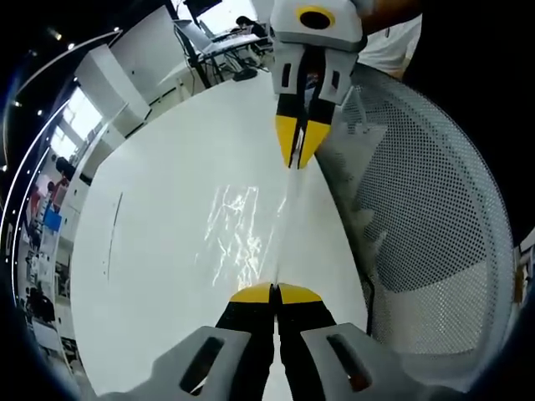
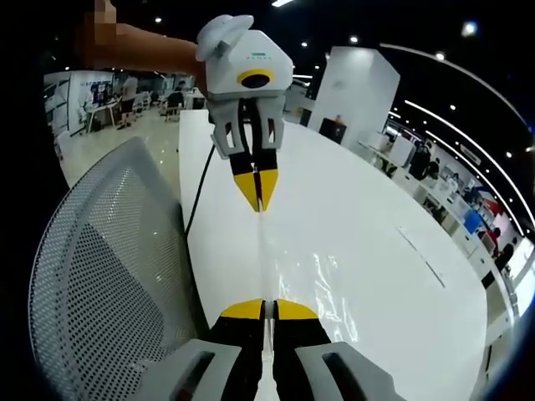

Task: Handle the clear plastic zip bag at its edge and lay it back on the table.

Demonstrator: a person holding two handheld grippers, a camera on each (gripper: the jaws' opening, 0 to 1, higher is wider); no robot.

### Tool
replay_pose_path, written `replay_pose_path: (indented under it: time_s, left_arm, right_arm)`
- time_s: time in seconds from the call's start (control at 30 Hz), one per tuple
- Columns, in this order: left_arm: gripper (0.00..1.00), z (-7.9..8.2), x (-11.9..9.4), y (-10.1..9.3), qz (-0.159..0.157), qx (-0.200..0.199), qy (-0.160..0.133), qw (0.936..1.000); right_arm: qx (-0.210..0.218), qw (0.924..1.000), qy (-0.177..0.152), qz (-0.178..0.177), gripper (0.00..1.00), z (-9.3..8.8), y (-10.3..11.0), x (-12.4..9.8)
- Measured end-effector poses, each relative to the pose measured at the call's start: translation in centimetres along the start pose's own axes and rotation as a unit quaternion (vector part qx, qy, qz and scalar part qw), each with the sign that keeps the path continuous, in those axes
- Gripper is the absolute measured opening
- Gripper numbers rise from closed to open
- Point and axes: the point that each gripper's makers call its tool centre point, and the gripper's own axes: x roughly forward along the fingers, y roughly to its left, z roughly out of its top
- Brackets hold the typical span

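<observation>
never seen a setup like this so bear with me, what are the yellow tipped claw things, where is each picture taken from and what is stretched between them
These are two hand-held grippers; a person carries one in each hand. Each has a fisheye camera looking out along its own two yellow-tipped jaws.

In the left gripper view, the left gripper rises from the bottom, and the right gripper faces it from the top. In the right gripper view it is reversed: the right gripper is at the bottom, the left gripper at the top, with the person's arm behind it.

Both sets of jaws are shut on the opposite ends of one edge of a clear plastic zip bag, which is stretched taut between them over a white table. It glints in the light. Whether its lower part touches the table I cannot tell.

Beside the table stands a white mesh chair.
</observation>
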Motion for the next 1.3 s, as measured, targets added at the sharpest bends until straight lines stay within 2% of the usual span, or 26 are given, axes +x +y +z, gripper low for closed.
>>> replay_pose_path:
  time_s: [1.3]
  left_arm:
    - [0.0,-0.58,-0.01,0.82,0.014,-0.024,0.0,0.9996]
  right_arm:
    - [-0.004,1.0,-0.004,0.003,0.0,-0.08,-0.32,-0.32]
